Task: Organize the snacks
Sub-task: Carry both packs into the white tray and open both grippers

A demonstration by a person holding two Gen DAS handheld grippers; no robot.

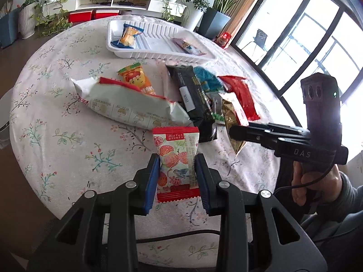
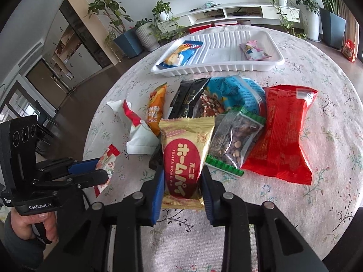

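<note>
1. On the left, the left hand-held gripper (image 1: 177,172) is clenched on a red-and-white candy packet (image 1: 175,163), held off the bench (image 1: 68,140); the packet's lower edge dips between the blue pads (image 1: 151,181).
2. In the middle, a pile of snacks lies on the flowered cloth: a white bag (image 1: 127,104) covers part of an orange packet (image 1: 136,79), and a black packet (image 1: 192,95) hides most of a blue bag (image 2: 236,90).
3. Behind them, a white tray (image 2: 217,68) holds two packets, one at each end; their print is too small to read.
4. On the right, the right hand-held gripper (image 2: 182,190) grasps a gold pie packet (image 2: 183,161), which overlaps the nut bag (image 2: 236,142) beside a red bag (image 2: 283,133).
</note>
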